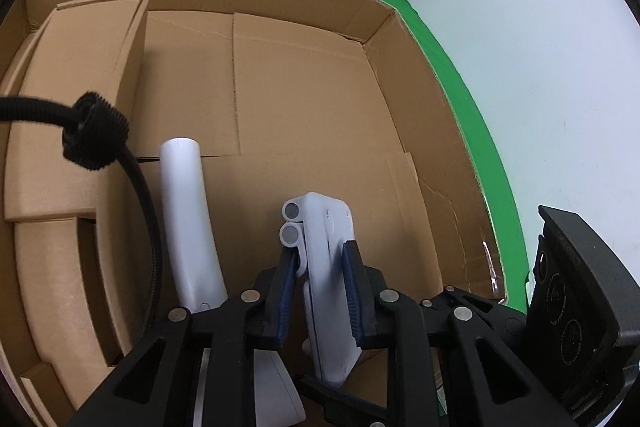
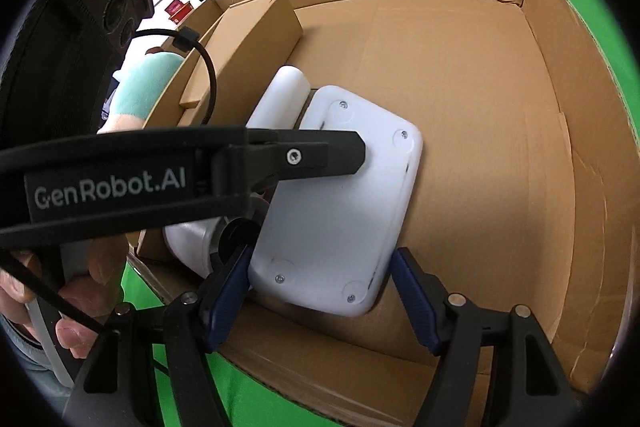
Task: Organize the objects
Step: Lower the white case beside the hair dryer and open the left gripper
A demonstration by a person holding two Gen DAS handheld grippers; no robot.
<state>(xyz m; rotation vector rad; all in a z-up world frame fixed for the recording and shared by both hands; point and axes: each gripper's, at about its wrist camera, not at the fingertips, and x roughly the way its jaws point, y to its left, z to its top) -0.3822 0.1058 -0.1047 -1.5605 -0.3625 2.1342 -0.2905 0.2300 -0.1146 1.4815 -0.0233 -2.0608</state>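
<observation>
A white plastic device [image 2: 340, 203], flat and rectangular with rounded corners and small screws in its back, sits inside a large open cardboard box [image 1: 304, 99]. Its long axis runs from the box's near wall toward its far wall, its far end bearing two round sockets. The left claw [image 1: 320, 291] is clamped across the device's thin edges. The right claw [image 2: 320, 291] stands apart around its near end. A white curved handle [image 1: 184, 211] and a smaller cardboard box [image 1: 80, 99] lie left of the device. The box rests on a green surface [image 1: 472, 115].
</observation>
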